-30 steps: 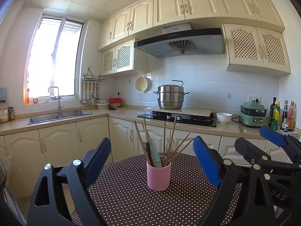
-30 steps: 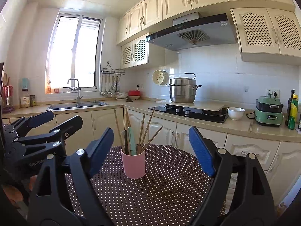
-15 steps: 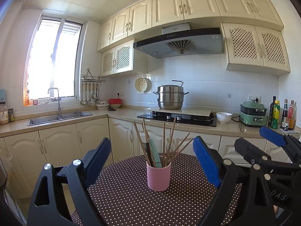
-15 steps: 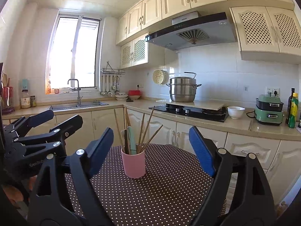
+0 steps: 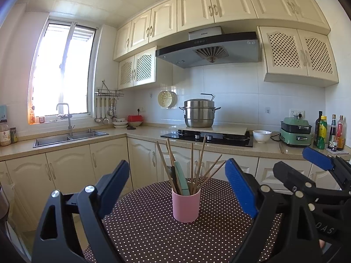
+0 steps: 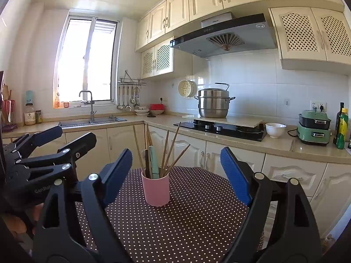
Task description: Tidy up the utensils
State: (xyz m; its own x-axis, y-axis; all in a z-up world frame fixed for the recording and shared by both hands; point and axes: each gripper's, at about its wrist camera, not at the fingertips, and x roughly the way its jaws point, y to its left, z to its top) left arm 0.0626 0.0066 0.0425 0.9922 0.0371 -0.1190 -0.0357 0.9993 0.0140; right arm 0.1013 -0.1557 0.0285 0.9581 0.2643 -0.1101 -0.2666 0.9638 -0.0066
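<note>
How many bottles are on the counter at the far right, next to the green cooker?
4: a dark bottle, a green one with a yellow cap, another dark one and a reddish one. More may be hidden behind them.

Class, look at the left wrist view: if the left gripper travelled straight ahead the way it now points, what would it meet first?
Most likely the pink cup of chopsticks, standing upright on the dotted table, roughly centred ahead of the open left gripper. Depth is uncertain.

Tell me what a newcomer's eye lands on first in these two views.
First the pink cup, standing upright mid-way across the polka-dot table, bristling with wooden chopsticks and a pale green utensil. Next, the blue-padded left claw and right claw, both open and empty, framing the cup. Behind, a steel pot sits on the stove.
</note>
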